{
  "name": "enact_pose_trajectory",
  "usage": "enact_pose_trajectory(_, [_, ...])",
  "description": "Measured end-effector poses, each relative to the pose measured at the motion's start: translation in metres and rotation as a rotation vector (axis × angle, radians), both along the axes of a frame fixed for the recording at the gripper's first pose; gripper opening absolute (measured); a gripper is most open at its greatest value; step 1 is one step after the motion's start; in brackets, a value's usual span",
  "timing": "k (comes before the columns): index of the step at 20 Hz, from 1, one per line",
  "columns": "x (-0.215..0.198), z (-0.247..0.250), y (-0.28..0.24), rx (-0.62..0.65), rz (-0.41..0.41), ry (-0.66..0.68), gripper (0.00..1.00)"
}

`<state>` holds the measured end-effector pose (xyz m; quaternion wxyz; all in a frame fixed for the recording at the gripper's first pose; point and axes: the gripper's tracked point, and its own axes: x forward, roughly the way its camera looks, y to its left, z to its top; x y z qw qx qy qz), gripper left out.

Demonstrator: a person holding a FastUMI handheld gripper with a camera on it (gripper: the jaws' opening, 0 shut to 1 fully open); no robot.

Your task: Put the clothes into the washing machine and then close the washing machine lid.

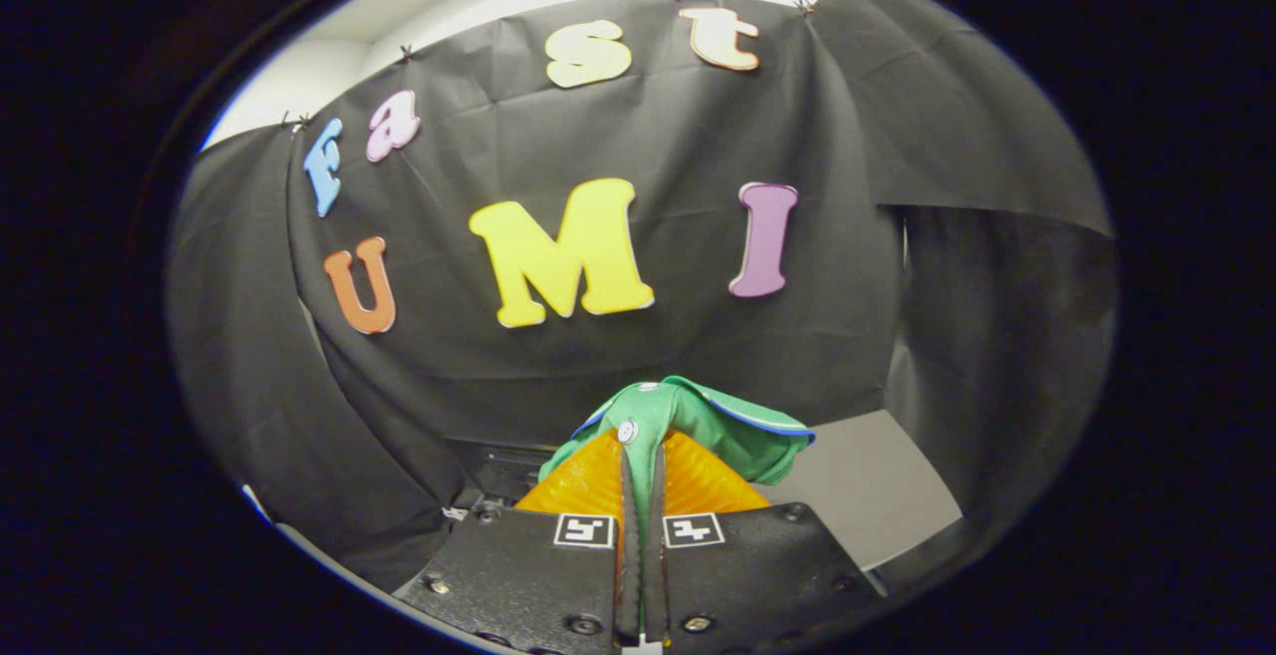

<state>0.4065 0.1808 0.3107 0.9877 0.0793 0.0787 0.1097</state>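
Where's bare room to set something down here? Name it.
One free patch: the grey surface, beyond the fingers, bordered by the black cloth wall. Crowded between the fingers: the gripper is shut on the green garment, which bunches ahead of them.

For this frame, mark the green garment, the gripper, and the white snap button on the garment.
green garment (pixel 738 431): gripper view, on the bunched fabric just beyond the fingers.
gripper (pixel 643 466): gripper view, midway between the fingertips, shut on the garment.
white snap button (pixel 627 431): gripper view, on the button's face, at the fingertips.
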Motion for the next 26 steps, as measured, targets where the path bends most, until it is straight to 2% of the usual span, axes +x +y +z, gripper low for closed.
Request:
enact_pose_trajectory(6, [-0.017, 0.031, 0.068, -0.011, 0.08, -0.053, 0.05])
enact_pose_trajectory(12, [-0.01, 0.022, 0.137, -0.01, 0.187, -0.018, 0.05])
enact_pose_trajectory(19, [0.024, -0.022, 0.196, -0.019, 0.28, 0.084, 0.05])
enact_pose_trajectory(26, [0.062, -0.105, 0.234, -0.057, 0.303, 0.262, 0.05])
